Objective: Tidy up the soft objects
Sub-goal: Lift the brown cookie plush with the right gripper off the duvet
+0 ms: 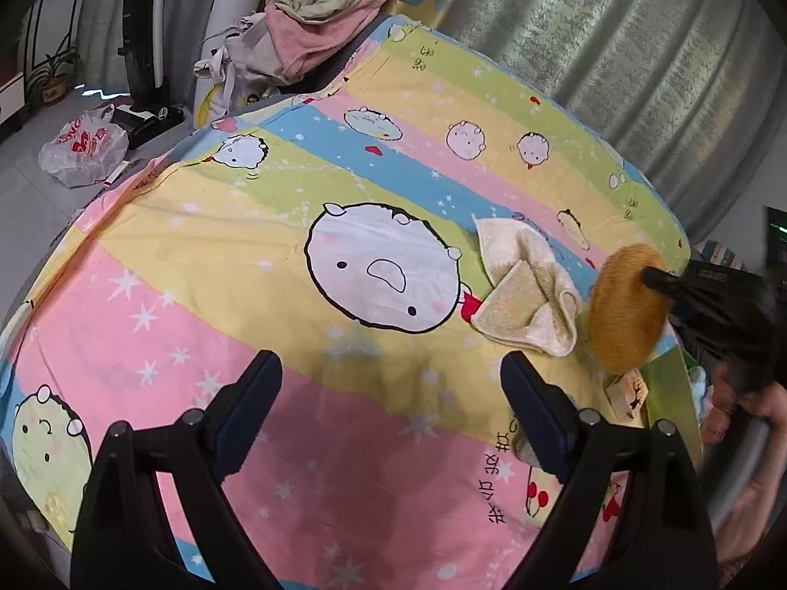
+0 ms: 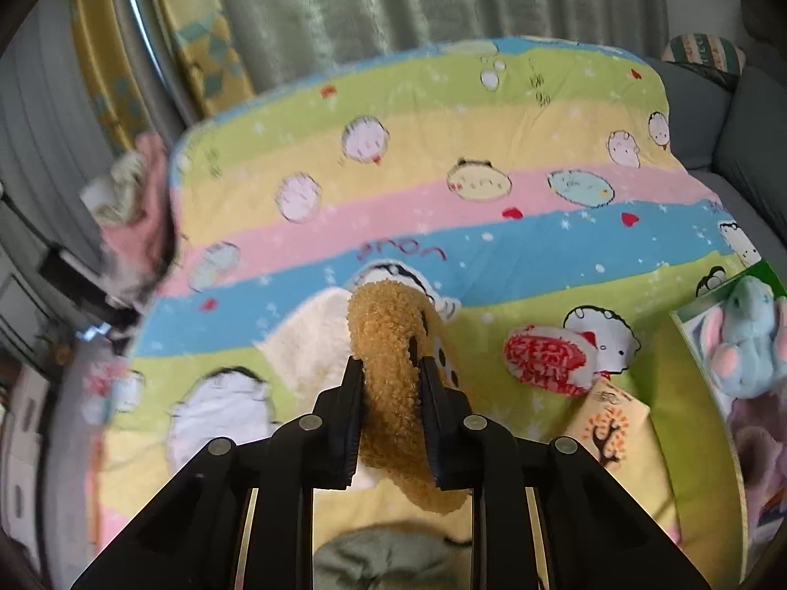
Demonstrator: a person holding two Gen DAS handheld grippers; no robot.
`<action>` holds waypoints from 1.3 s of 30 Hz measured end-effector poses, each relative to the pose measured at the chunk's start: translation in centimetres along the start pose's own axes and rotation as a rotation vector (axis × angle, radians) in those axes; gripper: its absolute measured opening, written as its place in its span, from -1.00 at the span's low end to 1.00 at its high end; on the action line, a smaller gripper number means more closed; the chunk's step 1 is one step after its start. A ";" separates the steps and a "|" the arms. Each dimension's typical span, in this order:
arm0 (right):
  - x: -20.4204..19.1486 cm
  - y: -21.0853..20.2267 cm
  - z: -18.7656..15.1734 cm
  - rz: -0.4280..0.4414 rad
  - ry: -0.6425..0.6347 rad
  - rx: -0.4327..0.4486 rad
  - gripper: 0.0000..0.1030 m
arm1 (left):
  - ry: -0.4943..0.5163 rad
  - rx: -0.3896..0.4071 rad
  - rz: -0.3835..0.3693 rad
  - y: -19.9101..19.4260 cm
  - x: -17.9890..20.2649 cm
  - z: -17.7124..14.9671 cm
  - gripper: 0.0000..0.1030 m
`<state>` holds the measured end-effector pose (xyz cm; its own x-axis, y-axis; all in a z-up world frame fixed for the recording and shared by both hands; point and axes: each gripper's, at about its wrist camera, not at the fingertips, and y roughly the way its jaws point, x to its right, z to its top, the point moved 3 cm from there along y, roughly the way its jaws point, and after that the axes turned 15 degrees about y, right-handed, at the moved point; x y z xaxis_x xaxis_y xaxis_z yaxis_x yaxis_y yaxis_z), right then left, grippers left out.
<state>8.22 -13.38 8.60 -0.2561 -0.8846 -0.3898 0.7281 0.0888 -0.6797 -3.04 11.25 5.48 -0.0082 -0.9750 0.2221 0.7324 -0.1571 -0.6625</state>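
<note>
The right gripper point(image 2: 388, 383) clenched the fuzzy orange pad point(image 2: 393, 373) edge-on. The left gripper point(image 1: 388, 388) hung released, the cream towel point(image 1: 526, 290) lying ahead and rightward.

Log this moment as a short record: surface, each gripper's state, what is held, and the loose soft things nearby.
surface: striped cartoon bedsheet
left gripper: open, empty, above the sheet
right gripper: shut on the brown fuzzy pad
held item: brown fuzzy pad, pinched on edge between both fingers
cream towel: crumpled on the sheet, beside the pad
red and white pouch: lying on the sheet to the right
blue plush toy: in the box at the right edge
pink towel pile: beyond the sheet's far corner
</note>
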 end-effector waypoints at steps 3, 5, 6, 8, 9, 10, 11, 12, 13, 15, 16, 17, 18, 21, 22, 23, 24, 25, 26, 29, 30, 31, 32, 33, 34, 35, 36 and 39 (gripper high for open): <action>-0.3 -3.7 -0.3 0.092 0.014 0.004 -0.56 | -0.019 -0.004 0.000 -0.1 -0.5 -0.1 0.75; -1.1 -5.8 -1.3 0.183 0.010 -0.017 -0.56 | -0.038 -0.004 0.019 -0.4 -1.2 -0.1 0.75; -1.5 -6.8 -2.1 0.246 0.008 -0.038 -0.56 | -0.053 0.002 0.038 -0.7 -1.7 -0.1 0.75; -2.1 -7.7 -3.9 0.367 0.023 -0.125 -0.56 | -0.069 0.016 0.072 -1.2 -2.6 0.0 0.75; -2.4 -7.8 -4.9 0.423 0.039 -0.181 -0.56 | -0.075 0.022 0.082 -1.5 -2.9 0.0 0.75; -2.7 -7.8 -6.1 0.479 0.057 -0.235 -0.56 | -0.080 0.025 0.085 -1.6 -3.2 -0.1 0.75; -2.8 -7.8 -6.8 0.513 0.069 -0.267 -0.56 | -0.089 0.028 0.082 -1.9 -3.5 -0.2 0.75; -3.0 -7.7 -7.9 0.558 0.088 -0.309 -0.56 | -0.095 0.027 0.077 -2.0 -3.9 -0.2 0.75; -3.2 -7.4 -9.1 0.600 0.111 -0.349 -0.56 | -0.098 0.026 0.075 -2.0 -4.1 -0.3 0.75; -3.2 -6.7 -10.9 0.632 0.136 -0.392 -0.56 | -0.100 0.020 0.080 -2.3 -4.5 -0.4 0.75; -3.2 -6.1 -11.7 0.632 0.137 -0.418 -0.56 | -0.093 0.015 0.087 -2.4 -4.7 -0.4 0.75; -3.2 -5.1 -12.8 0.606 0.137 -0.451 -0.56 | -0.083 0.009 0.090 -2.4 -4.7 -0.5 0.75; -2.9 -4.0 -13.6 0.560 0.134 -0.478 -0.56 | -0.061 -0.003 0.095 -2.3 -4.6 -0.6 0.75; -1.4 -2.0 -14.6 0.389 0.096 -0.481 -0.56 | 0.005 -0.043 0.086 -1.9 -3.6 -1.1 0.75; -0.8 -1.7 -14.4 0.321 0.071 -0.455 -0.50 | 0.014 -0.053 0.077 -1.7 -3.4 -1.3 0.75; -0.2 -1.5 -14.1 0.238 0.046 -0.422 -0.46 | 0.024 -0.065 0.059 -1.5 -3.0 -1.5 0.75; 0.4 -1.4 -13.8 0.189 0.035 -0.409 -0.32 | 0.035 -0.080 0.027 -1.3 -2.5 -1.7 0.75; 0.8 -1.3 -13.5 0.158 0.030 -0.408 -0.11 | 0.039 -0.089 0.010 -1.2 -2.1 -1.8 0.75; 1.4 -1.3 -13.2 0.147 0.023 -0.420 0.01 | 0.045 -0.104 -0.026 -0.9 -1.6 -2.1 0.75; 1.7 -2.3 -12.3 0.191 0.001 -0.407 0.55 | 0.052 -0.155 -0.099 -0.1 -0.1 -2.7 0.75; 1.6 -2.7 -11.9 0.200 -0.011 -0.383 0.58 | 0.053 -0.180 -0.123 0.3 0.3 -3.1 0.75; 1.6 -3.1 -11.5 0.206 -0.021 -0.353 0.59 | 0.056 -0.209 -0.139 0.9 0.9 -3.5 0.75; 1.5 -3.3 -11.0 0.216 -0.030 -0.323 0.59 | 0.056 -0.229 -0.146 1.3 1.3 -3.8 0.75; 1.3 -3.2 -10.7 0.222 -0.034 -0.311 0.59 | 0.058 -0.251 -0.151 1.7 1.7 -4.2 0.75; 1.0 -2.9 -10.4 0.230 -0.036 -0.305 0.59 | 0.059 -0.266 -0.157 1.9 2.1 -4.4 0.75; 0.5 -2.9 -10.5 0.241 -0.044 -0.301 0.59 | 0.061 -0.284 -0.166 2.2 2.4 -4.7 0.75; 0.2 -2.7 -10.5 0.256 -0.054 -0.297 0.59 | 0.072 -0.294 -0.170 2.4 2.9 -4.9 0.75; -0.5 -2.5 -10.6 0.279 -0.101 -0.298 0.47 | 0.094 -0.303 -0.167 2.5 3.4 -5.2 0.75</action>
<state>-0.28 -8.33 3.89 -0.0010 -0.8471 -0.5314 0.5407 0.4466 -0.7129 -4.74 6.67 0.84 -0.1838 -0.9400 0.2874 0.4803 -0.3410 -0.8081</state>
